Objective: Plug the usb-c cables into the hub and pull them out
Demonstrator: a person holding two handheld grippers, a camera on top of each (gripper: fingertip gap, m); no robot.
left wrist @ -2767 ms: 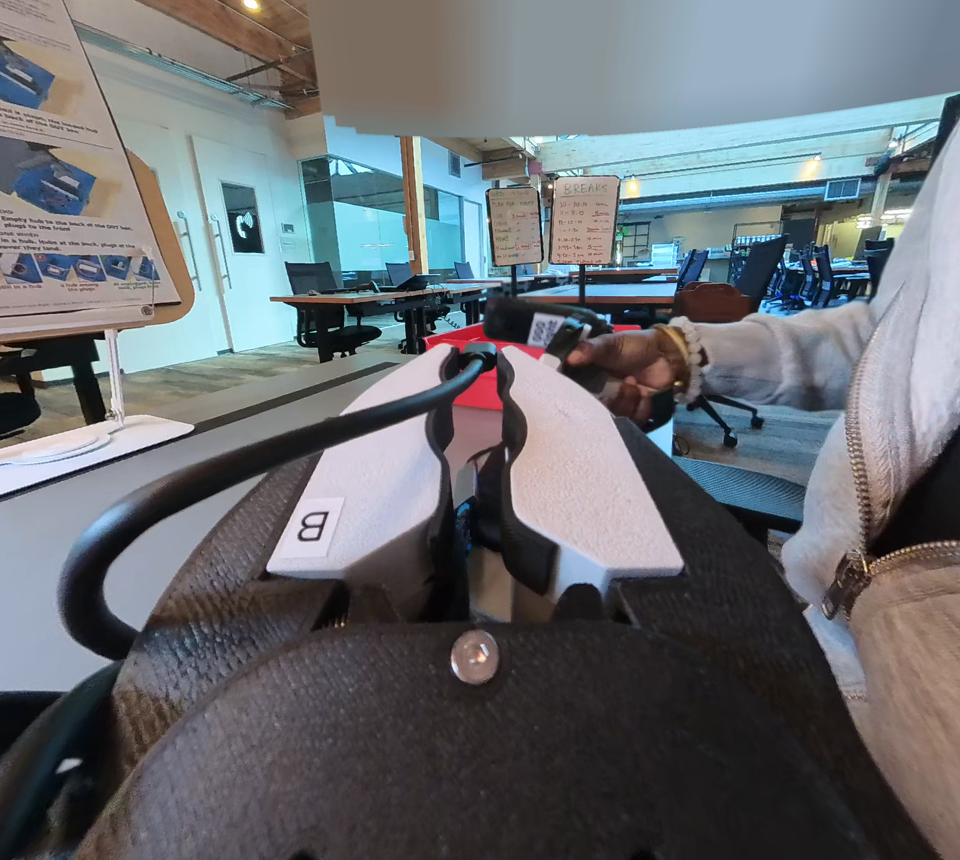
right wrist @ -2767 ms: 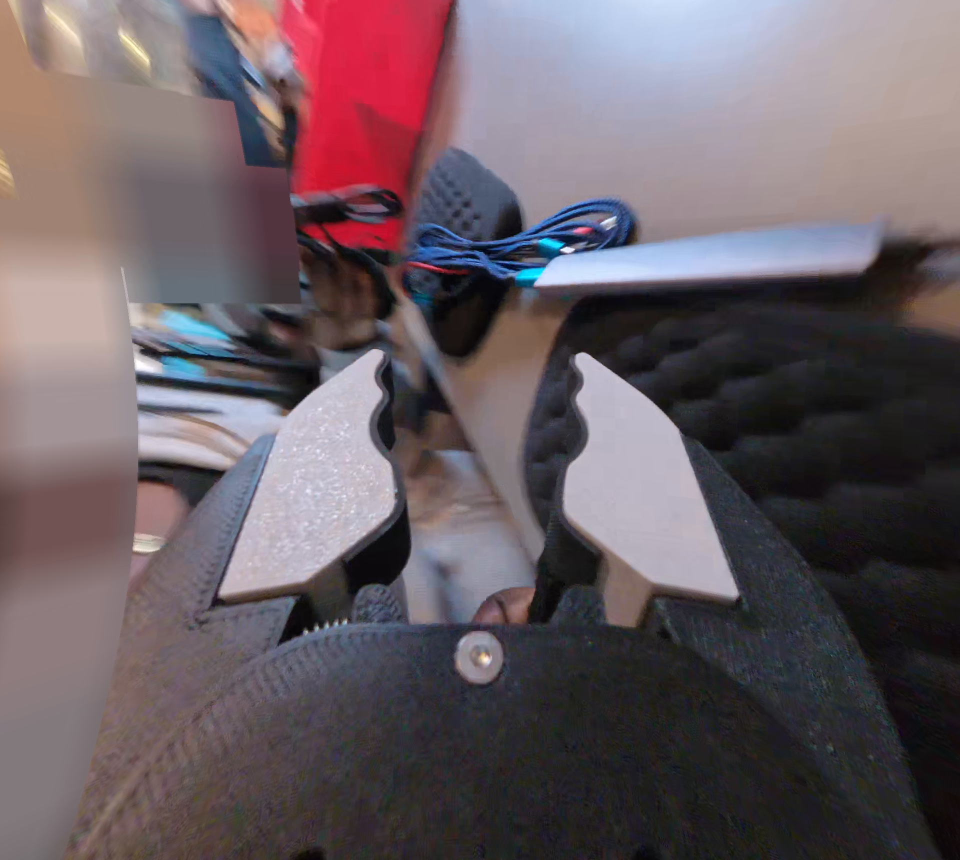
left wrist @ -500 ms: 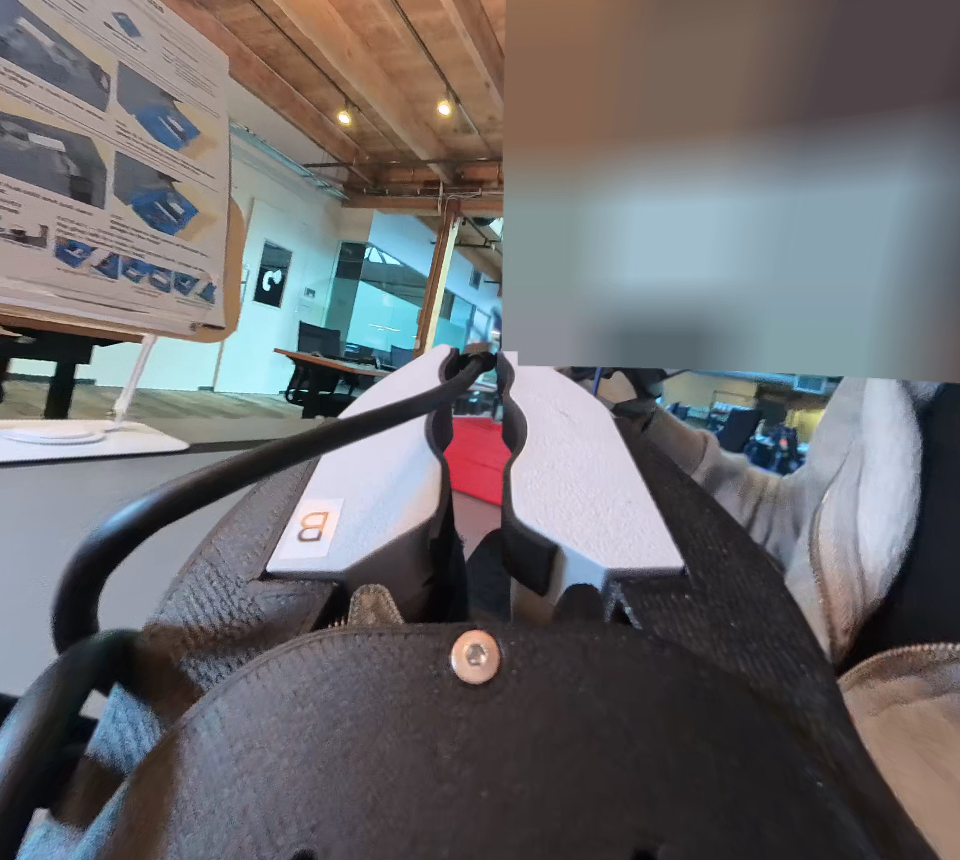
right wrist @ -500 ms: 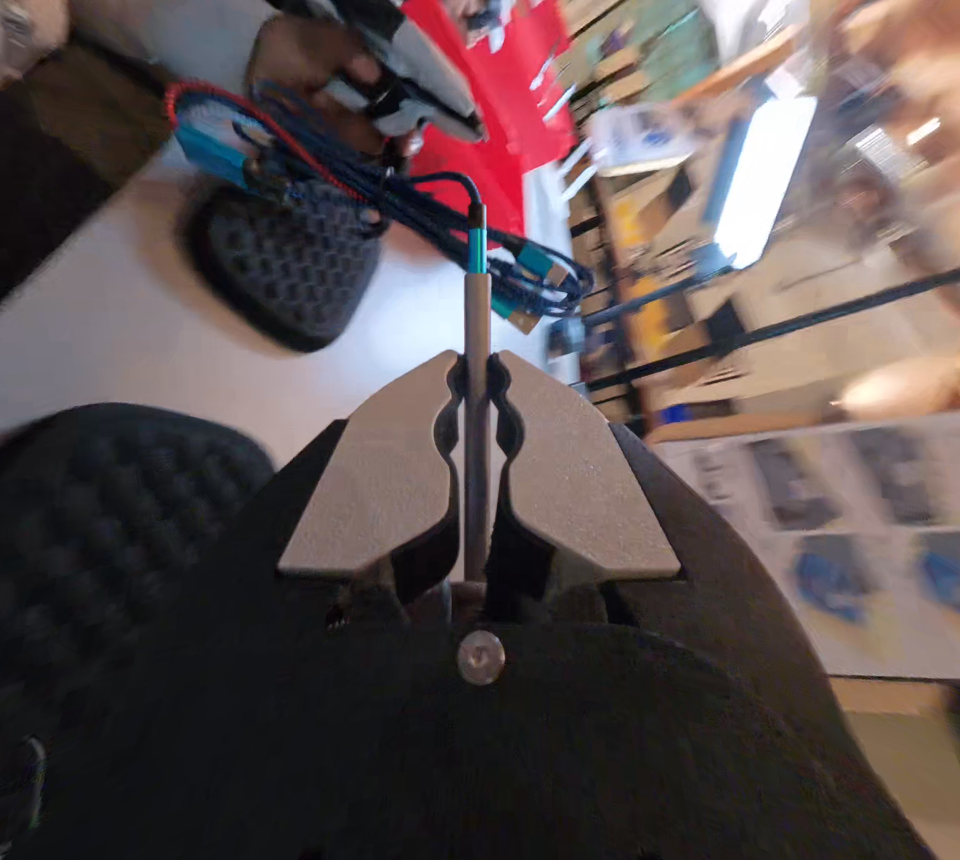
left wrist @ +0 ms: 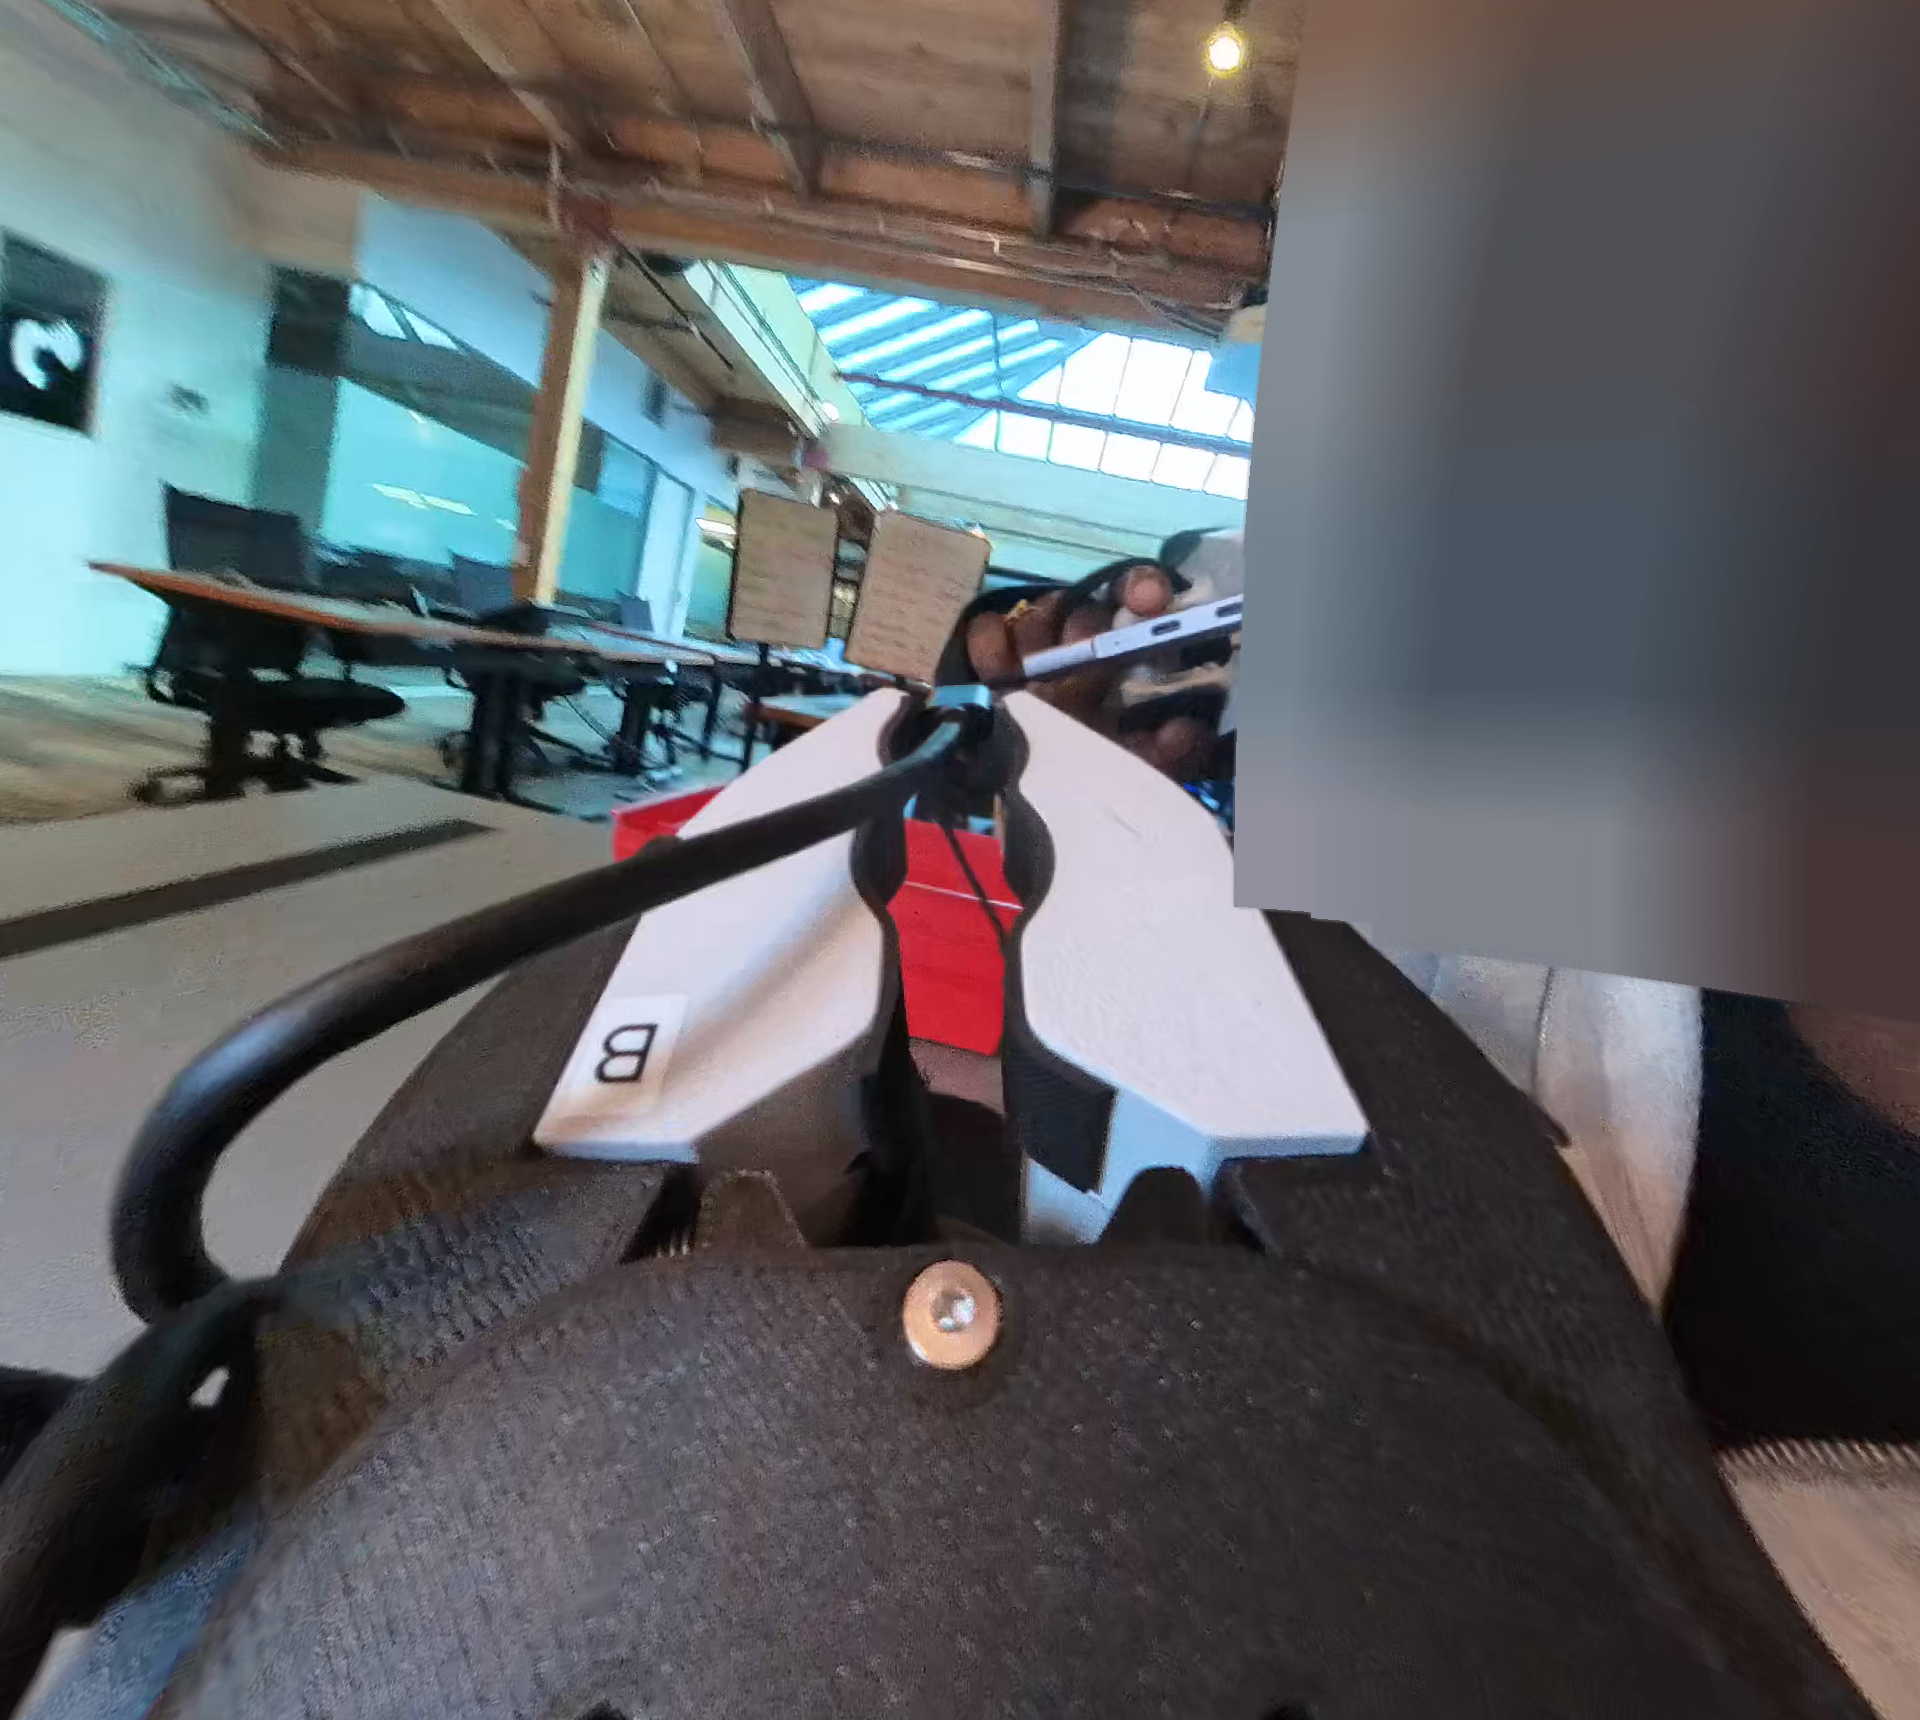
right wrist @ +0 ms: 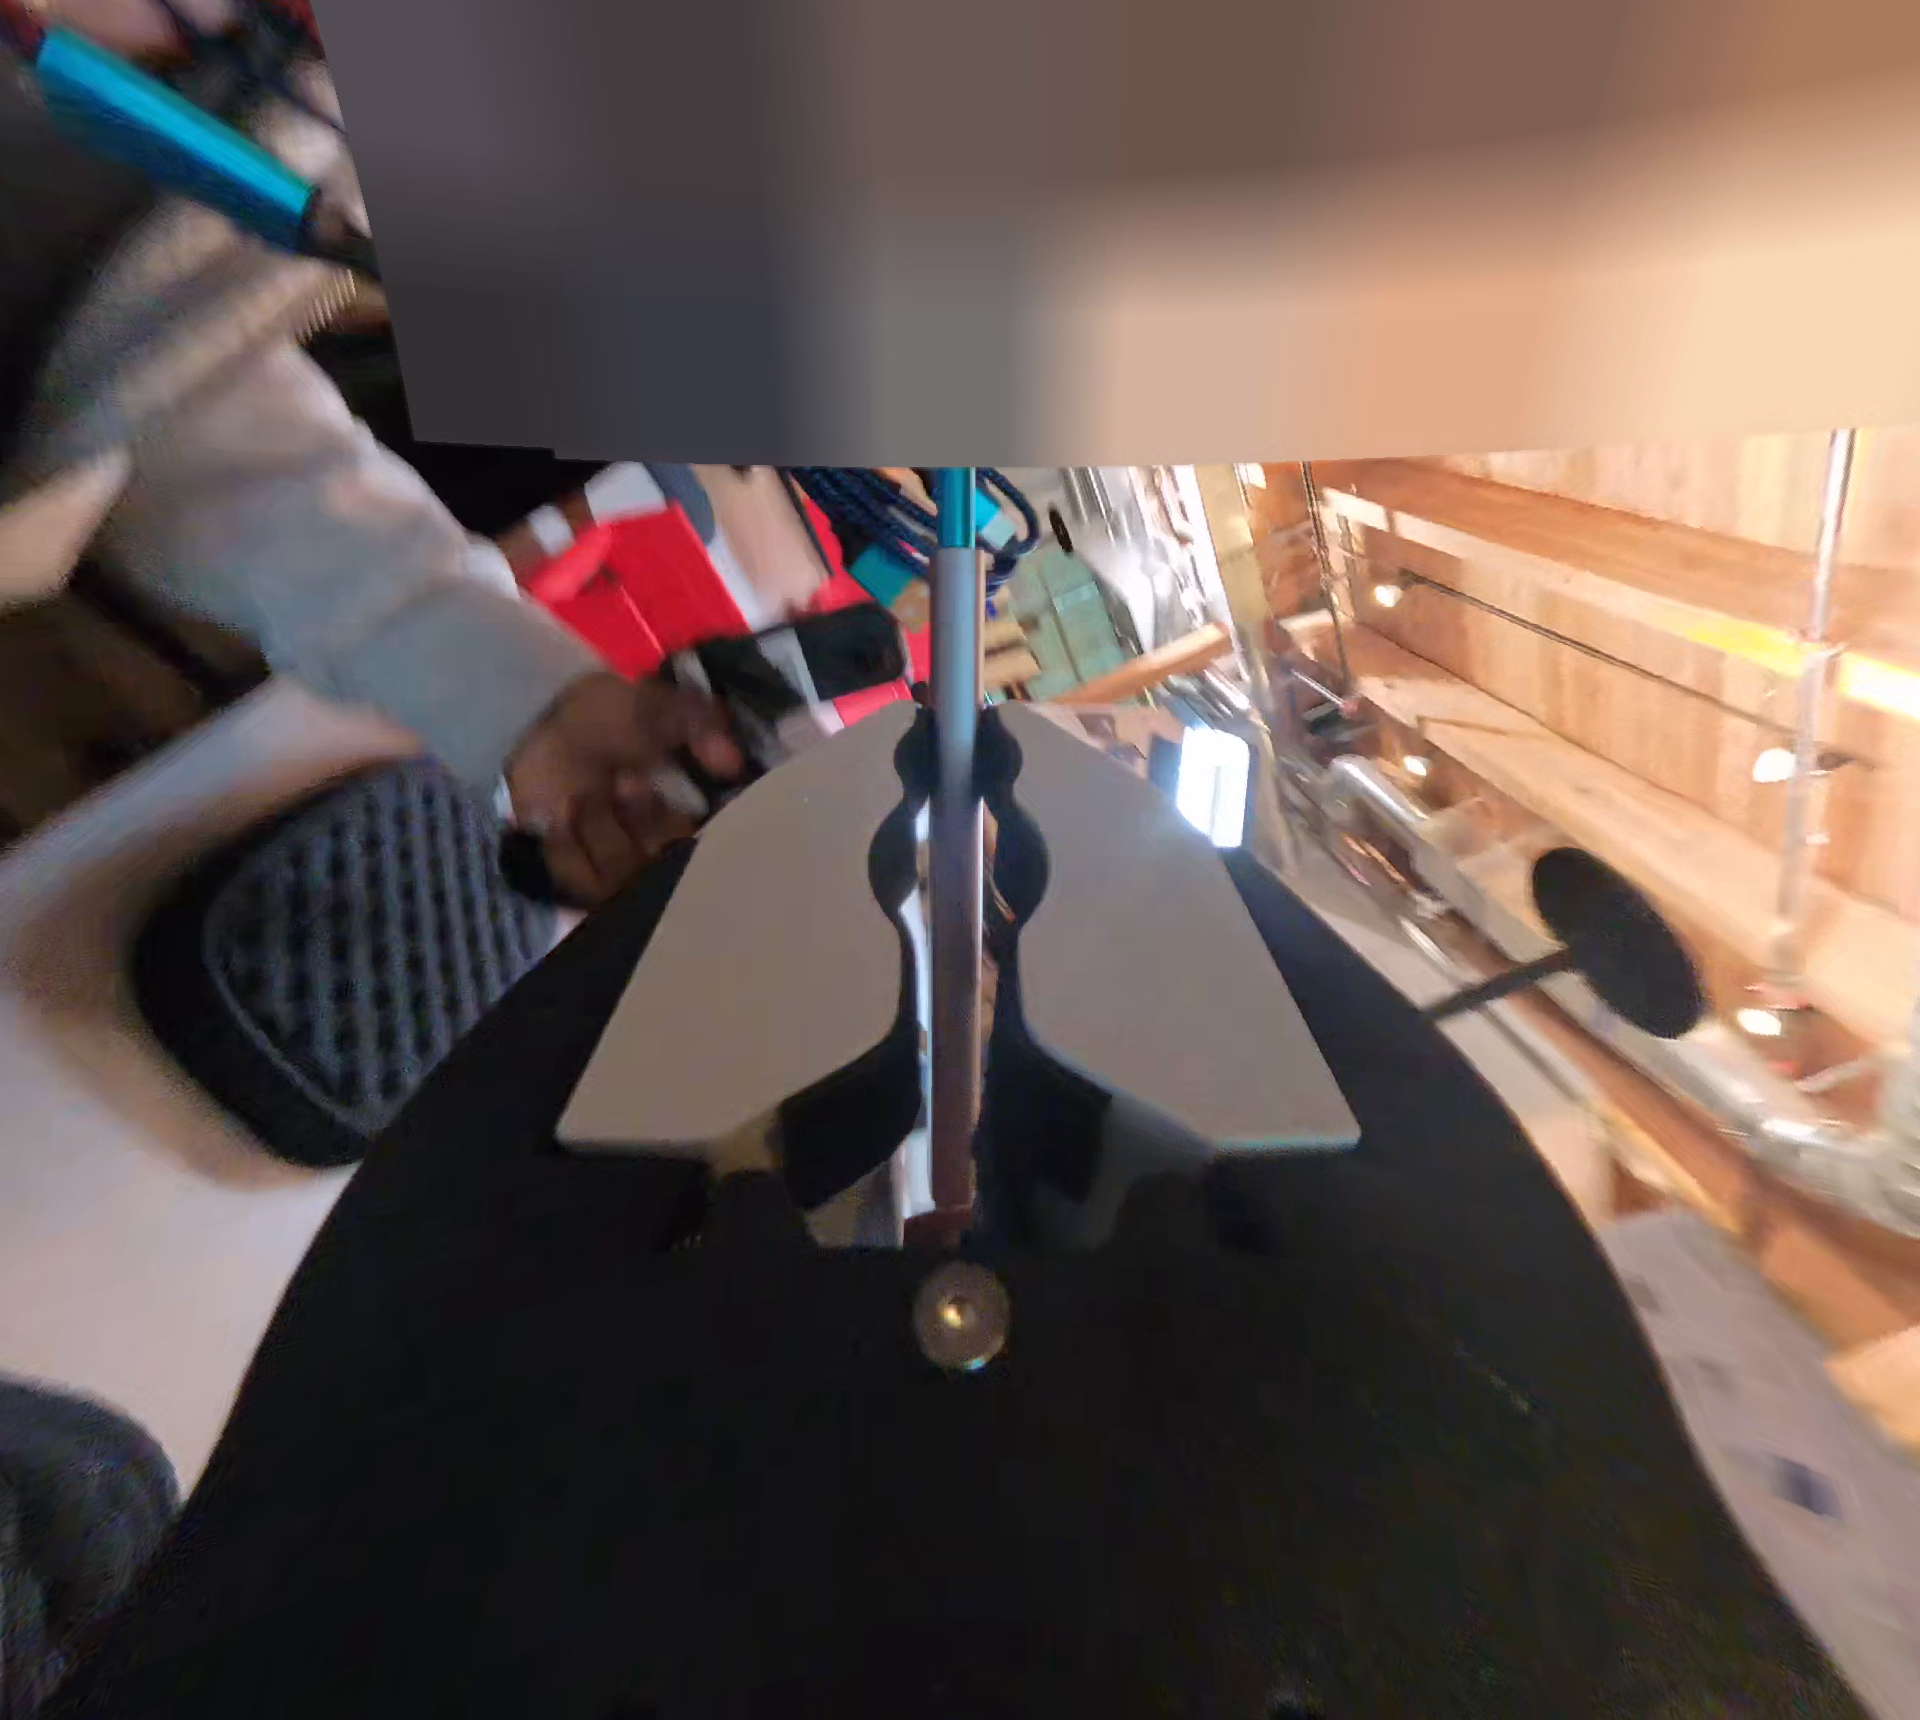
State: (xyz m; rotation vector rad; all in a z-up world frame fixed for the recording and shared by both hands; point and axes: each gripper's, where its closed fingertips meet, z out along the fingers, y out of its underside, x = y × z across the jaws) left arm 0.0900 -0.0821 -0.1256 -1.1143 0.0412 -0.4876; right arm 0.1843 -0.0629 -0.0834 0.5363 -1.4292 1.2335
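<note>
My left gripper (left wrist: 956, 716) is shut on a black USB-C cable (left wrist: 582, 891). Its plug (left wrist: 961, 700) sticks out at the fingertips, and the cable loops back to the left. Just beyond the plug is the slim silver hub (left wrist: 1138, 637), its ports showing, with a hand (left wrist: 1049, 631) behind it. My right gripper (right wrist: 954, 727) is shut on that hub (right wrist: 954, 839), seen edge-on between the fingers. A teal plug (right wrist: 954, 517) with blue braided cable (right wrist: 883, 507) sits in the hub's far end. The left gripper (right wrist: 790, 673) and the hand holding it (right wrist: 613, 777) show to the left.
A red box (left wrist: 951, 943) stands on the grey table (left wrist: 156, 1026) behind my left fingers, and it also shows in the right wrist view (right wrist: 644, 569). A black mesh pad (right wrist: 332, 964) lies on the table. A loose teal connector (right wrist: 166, 132) hangs at upper left. Desks and chairs (left wrist: 270, 683) stand far off.
My right gripper, open 2.8 s ago, has shut on the hub and turned it on edge. My left gripper still holds the black cable; the hub has come close ahead of its plug.
</note>
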